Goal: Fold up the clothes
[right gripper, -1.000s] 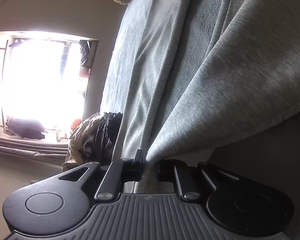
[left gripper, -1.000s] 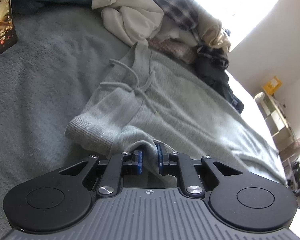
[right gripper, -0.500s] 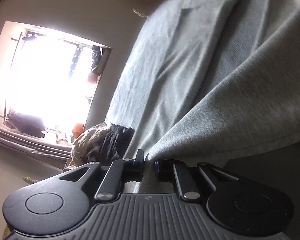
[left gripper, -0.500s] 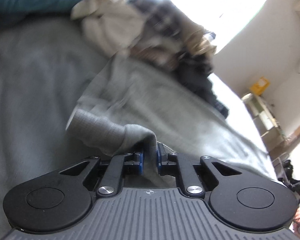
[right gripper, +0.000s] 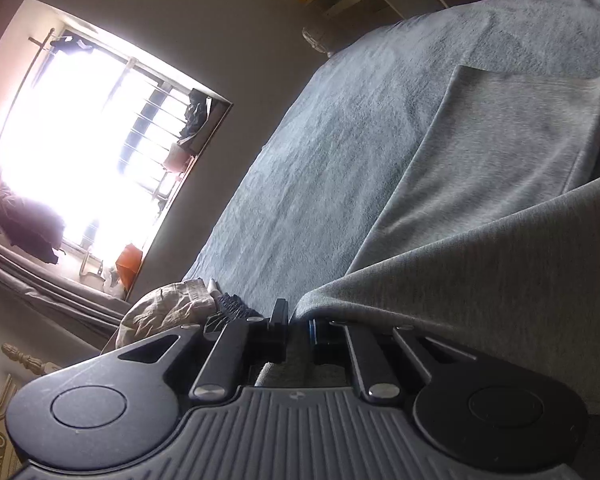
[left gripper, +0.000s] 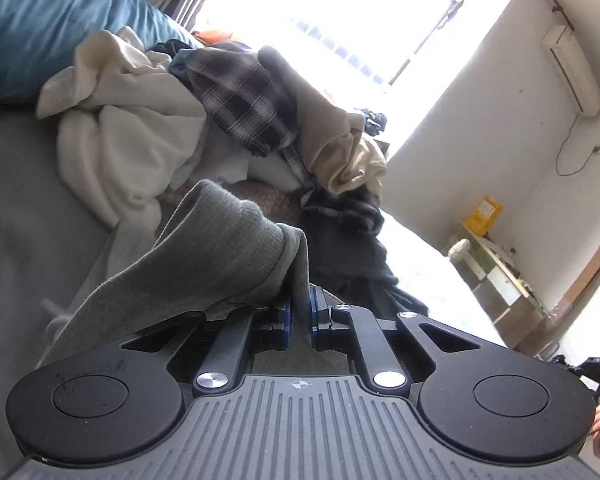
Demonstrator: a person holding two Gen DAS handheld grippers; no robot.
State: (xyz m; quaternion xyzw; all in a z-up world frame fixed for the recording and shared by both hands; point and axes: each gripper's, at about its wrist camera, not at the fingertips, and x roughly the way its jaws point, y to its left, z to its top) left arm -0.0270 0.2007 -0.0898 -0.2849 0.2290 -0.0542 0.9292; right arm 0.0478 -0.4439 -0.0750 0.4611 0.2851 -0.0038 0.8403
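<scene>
- Grey sweatpants (left gripper: 204, 256) hang from both grippers above a bed covered by a grey blanket (right gripper: 324, 152)
- Left gripper (left gripper: 299, 312) has its blue-padded fingers (left gripper: 286, 316) pressed together on a fold of the ribbed waistband, which arches up and drapes over the gripper's left side
- Right gripper (right gripper: 298, 322) pinches the edge of the same grey fabric between its fingers, and the cloth spreads away to the right in that view
- A flat part of the sweatpants (right gripper: 512, 132) lies on the blanket beyond the lifted part
- Behind the waistband in the left wrist view sits a pile of unfolded clothes: a cream garment (left gripper: 128, 132), a dark plaid shirt (left gripper: 248, 104), a tan piece (left gripper: 340, 148) and something dark (left gripper: 352, 248) below it
- A teal pillow (left gripper: 40, 20) lies at the upper left, touching the pile
- A bright barred window (right gripper: 84, 132) fills the wall past the bed
- A yellow box (left gripper: 483, 213) rests on a low shelf by the far wall
</scene>
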